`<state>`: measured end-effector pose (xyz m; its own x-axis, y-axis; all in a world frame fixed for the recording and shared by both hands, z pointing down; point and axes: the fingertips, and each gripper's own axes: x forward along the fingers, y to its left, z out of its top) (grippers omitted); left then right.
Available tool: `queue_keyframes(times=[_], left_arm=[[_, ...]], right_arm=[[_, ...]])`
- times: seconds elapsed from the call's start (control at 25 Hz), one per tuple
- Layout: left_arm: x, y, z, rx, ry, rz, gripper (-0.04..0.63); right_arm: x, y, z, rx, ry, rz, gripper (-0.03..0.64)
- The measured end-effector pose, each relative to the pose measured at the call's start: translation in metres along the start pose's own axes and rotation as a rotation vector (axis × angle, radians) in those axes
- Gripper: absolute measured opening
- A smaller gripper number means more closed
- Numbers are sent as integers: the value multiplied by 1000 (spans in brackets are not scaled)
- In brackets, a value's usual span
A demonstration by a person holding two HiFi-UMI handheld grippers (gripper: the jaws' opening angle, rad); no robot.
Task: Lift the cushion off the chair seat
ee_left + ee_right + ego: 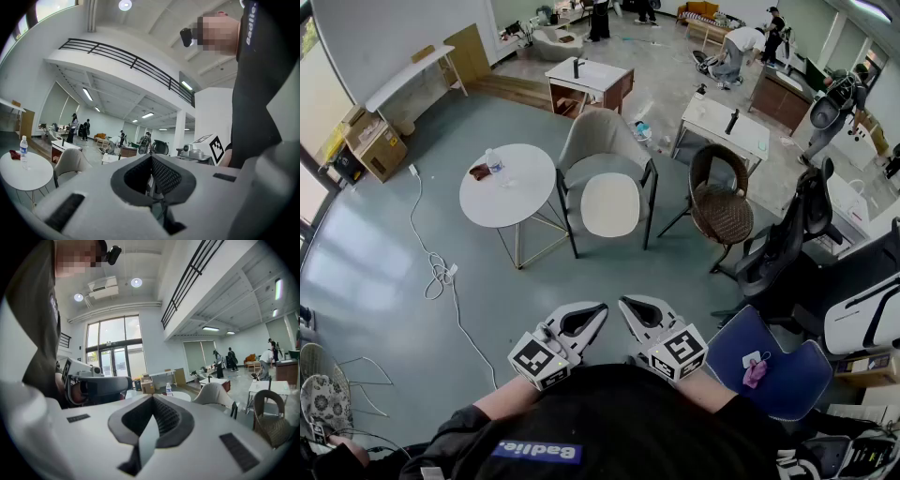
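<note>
A pale oval cushion point(609, 204) lies on the seat of a grey shell chair point(602, 141) with black legs, in the middle of the head view. Both grippers are held close to the person's body at the bottom of that view, well short of the chair. My left gripper point(602, 307) point(151, 157) is shut with nothing in it, its tips meeting. The right gripper point(623, 302) point(152, 397) is also shut and empty. The chair's back shows in the left gripper view point(70, 161) and the right gripper view point(213, 394); the cushion is hidden in both.
A round white table point(508, 192) with a water bottle point(494, 162) stands left of the chair. A wicker chair point(722, 202), a black office chair point(787, 244) and a blue chair point(778, 366) stand to the right. A white cable point(441, 272) trails on the floor. People work at the back.
</note>
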<state>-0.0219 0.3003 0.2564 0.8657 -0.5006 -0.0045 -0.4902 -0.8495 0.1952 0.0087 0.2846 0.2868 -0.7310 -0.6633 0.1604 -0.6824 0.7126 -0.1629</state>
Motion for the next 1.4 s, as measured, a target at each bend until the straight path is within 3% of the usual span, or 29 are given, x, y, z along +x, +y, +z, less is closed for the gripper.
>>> queue_keyframes(times=[0.92, 1.24, 1.4], left_arm=[[25, -11, 5, 9, 9, 32, 12], [34, 5, -7, -7, 11, 103, 12], [38, 41, -6, 6, -8, 109, 12]], right_arm=[[-14, -20, 1, -22, -12, 32, 26], [-1, -46, -17, -39, 18, 45, 28], [31, -57, -13, -80, 31, 47, 28]])
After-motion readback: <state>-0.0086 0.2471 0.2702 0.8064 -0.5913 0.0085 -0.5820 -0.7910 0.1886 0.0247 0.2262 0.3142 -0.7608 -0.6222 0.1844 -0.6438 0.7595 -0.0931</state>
